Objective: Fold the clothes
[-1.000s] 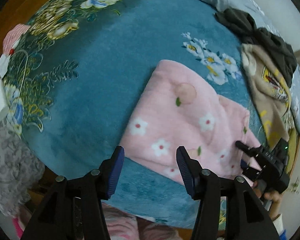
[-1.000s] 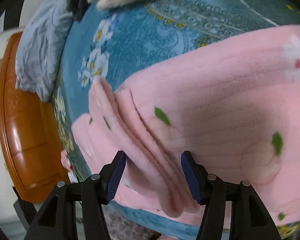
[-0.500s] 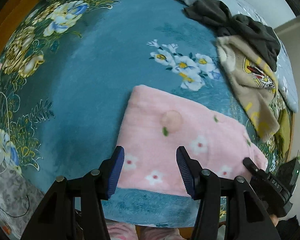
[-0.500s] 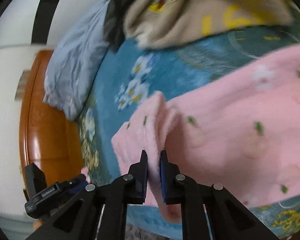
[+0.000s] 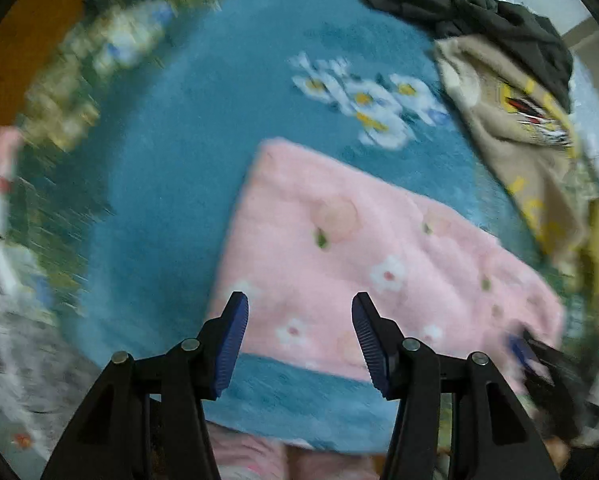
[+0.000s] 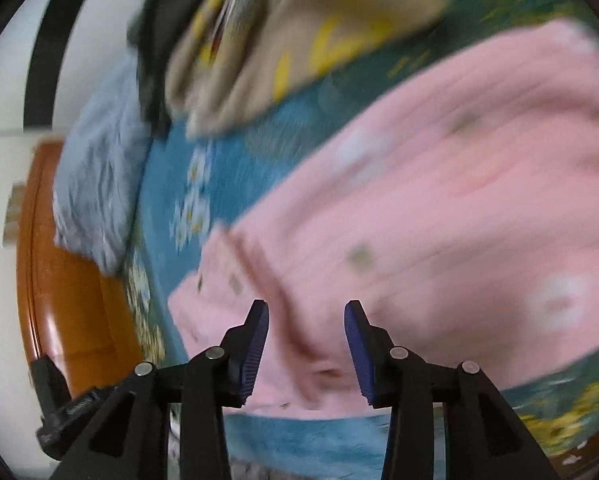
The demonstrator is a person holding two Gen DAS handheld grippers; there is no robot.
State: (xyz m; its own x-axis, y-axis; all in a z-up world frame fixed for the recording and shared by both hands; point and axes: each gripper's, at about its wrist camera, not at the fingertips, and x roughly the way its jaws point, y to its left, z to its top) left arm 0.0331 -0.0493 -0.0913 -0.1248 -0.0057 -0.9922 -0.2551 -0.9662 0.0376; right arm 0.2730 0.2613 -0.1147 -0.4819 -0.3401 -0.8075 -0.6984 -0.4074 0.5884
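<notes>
A folded pink fleece garment (image 5: 363, 256) with white flowers lies flat on the blue floral blanket (image 5: 187, 152). My left gripper (image 5: 299, 344) is open and empty, hovering over its near left edge. My right gripper (image 6: 306, 350) is open over the garment's layered end (image 6: 419, 220), holding nothing. It also shows blurred at the garment's right corner in the left wrist view (image 5: 539, 364). Both views are motion-blurred.
A beige printed garment (image 5: 515, 140) and a dark garment (image 5: 487, 16) lie piled at the blanket's far right. A grey-blue quilt (image 6: 95, 176) sits by the orange wooden headboard (image 6: 67, 292). More cloth hangs at the left edge (image 5: 7, 304).
My right gripper was shut on the pink garment's edge half a second ago and has opened, letting it go. My left gripper stayed open and moved slightly closer to the garment.
</notes>
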